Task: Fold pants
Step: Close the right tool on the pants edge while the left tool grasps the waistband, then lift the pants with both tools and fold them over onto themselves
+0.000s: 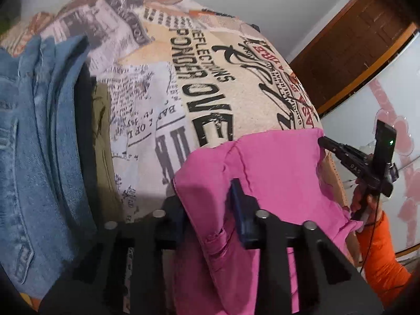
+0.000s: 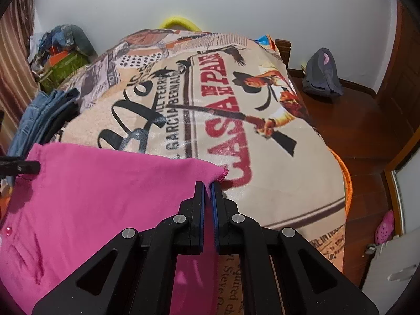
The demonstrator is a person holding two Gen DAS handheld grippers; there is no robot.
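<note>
While the pink pants (image 2: 86, 204) lie on the bed's printed blanket (image 2: 262, 178), the right tongs (image 2: 208, 183) are clamped tight on a hemmed corner. The left tongs (image 1: 210, 197) pinch a bunched fold at the opposite side. Folded jeans (image 1: 39, 131) sit beside them.

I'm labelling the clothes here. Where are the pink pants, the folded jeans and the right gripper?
pink pants (image 2: 105, 197): right wrist view, flat middle.
folded jeans (image 1: 34, 131): left wrist view, top layer.
right gripper (image 2: 207, 186): right wrist view, between fingertips.
</note>
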